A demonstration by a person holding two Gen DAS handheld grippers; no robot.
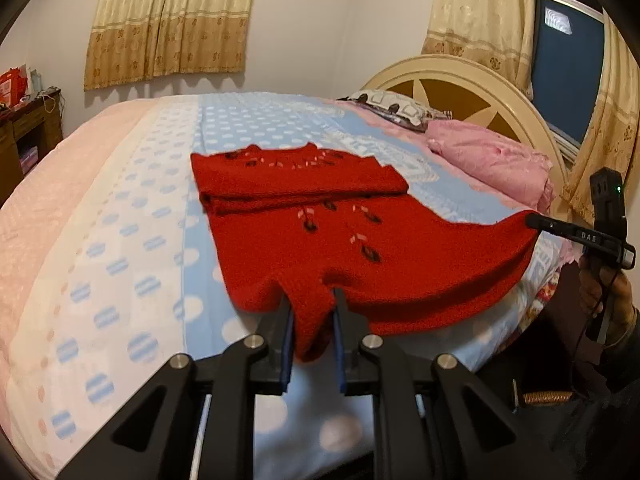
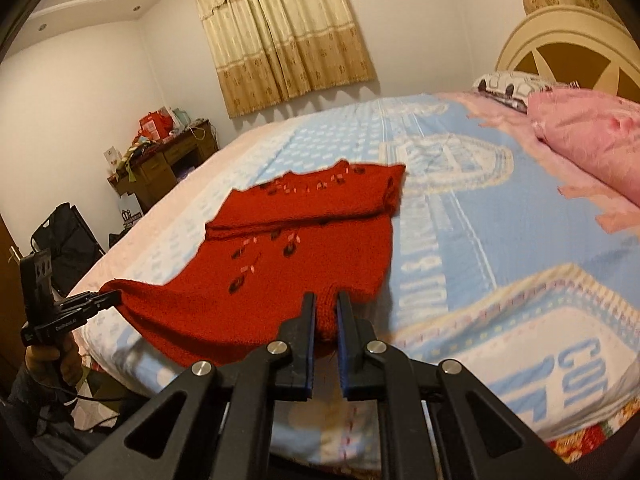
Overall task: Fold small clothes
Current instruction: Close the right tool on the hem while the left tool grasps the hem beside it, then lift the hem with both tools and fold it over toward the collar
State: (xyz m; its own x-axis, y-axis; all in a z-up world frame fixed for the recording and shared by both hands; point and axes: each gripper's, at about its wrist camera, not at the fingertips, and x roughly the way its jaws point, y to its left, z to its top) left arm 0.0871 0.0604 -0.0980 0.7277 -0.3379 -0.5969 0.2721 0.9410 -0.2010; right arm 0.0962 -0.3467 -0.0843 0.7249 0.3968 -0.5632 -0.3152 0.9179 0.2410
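Observation:
A red knitted sweater [image 1: 320, 220] with small dark and pink motifs lies on the bed, its sleeves folded across the chest. My left gripper [image 1: 310, 294] is shut on a bunch of its near hem, and the cloth fills the gap between the blue pads. At the right, my right gripper [image 1: 530, 220] pinches the other hem corner and pulls it to a raised point. In the right wrist view the same sweater [image 2: 280, 248] has its hem clamped in my right gripper [image 2: 325, 298], and my left gripper [image 2: 110, 296] holds the far corner. The near hem hangs lifted off the bed.
The bedspread [image 1: 140, 240] is light blue with pale dots and has pink borders. A pink pillow [image 1: 492, 160] and a patterned one lie against the round headboard [image 1: 460, 88]. A cluttered wooden desk [image 2: 168, 160] stands by the far wall. A hand [image 2: 52, 356] holds the left gripper's handle.

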